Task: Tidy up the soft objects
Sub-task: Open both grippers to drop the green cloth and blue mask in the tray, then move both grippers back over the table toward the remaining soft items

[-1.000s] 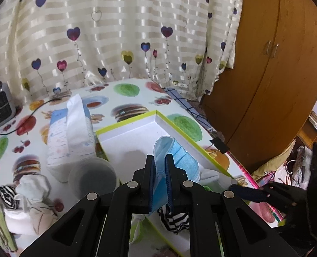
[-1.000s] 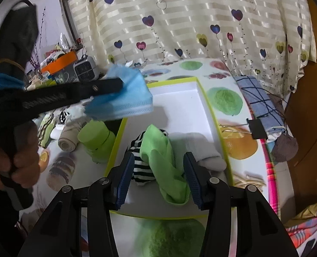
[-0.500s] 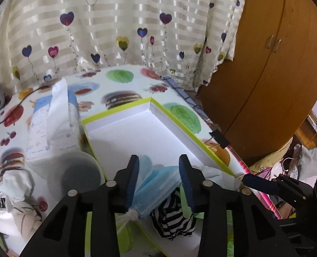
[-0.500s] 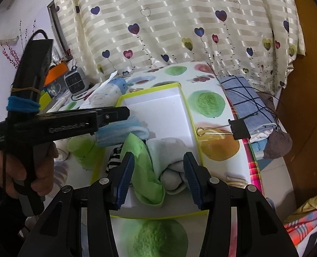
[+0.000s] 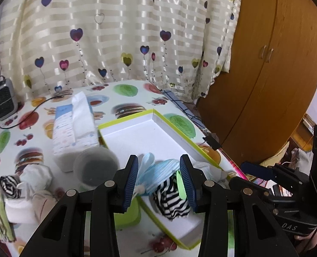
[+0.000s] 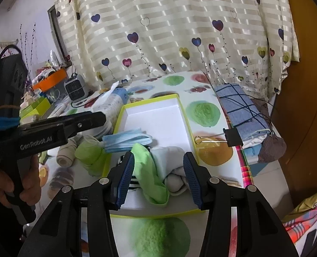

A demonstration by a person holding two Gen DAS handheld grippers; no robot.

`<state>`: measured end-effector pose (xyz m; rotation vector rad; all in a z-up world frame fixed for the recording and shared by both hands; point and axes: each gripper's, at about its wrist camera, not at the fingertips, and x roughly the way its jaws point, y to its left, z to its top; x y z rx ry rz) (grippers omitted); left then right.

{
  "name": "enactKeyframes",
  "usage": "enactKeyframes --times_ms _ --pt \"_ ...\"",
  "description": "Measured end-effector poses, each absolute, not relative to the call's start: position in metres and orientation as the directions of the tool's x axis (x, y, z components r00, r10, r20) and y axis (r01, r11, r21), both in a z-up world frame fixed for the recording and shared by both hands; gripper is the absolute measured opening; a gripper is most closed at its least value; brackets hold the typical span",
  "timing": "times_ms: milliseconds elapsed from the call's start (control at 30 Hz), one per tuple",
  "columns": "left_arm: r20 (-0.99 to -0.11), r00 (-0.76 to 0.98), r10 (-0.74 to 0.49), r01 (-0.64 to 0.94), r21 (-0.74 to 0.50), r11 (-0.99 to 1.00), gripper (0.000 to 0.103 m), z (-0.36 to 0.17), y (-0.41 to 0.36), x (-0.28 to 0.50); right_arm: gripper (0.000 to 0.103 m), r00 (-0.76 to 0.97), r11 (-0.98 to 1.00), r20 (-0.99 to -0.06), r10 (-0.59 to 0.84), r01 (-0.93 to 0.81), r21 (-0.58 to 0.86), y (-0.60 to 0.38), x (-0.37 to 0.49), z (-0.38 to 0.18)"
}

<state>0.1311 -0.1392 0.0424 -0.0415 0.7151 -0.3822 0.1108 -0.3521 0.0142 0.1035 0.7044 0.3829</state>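
Left of the shallow lime-edged white box (image 6: 186,117), the left tool (image 5: 159,177) stood spread; the pleated blue face mask (image 6: 126,140) lay across the box's left rim, long axis crosswise. The right tool (image 6: 158,175), spread and empty, hovered nearer the box's socks.

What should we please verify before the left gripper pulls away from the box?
1. Left gripper jaws open: ok.
2. Blue face mask free of the jaws: ok, it lies loose between them.
3. Mask fully inside the box: not ok, one end hangs over the left rim.
4. Green cloth and striped sock in the box: ok.
5. Right gripper empty, jaws open: ok.
6. Items left outside by the tissue pack: not ok, socks remain.
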Motion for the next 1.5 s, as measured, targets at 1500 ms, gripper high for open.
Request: enactKeyframes --times_ms 1500 --pt "-0.598 0.785 -0.162 0.04 -0.212 0.976 0.039 0.041 0.018 0.061 0.049 0.621 0.83 -0.608 0.494 -0.546 0.116 -0.221 0.073 0.051"
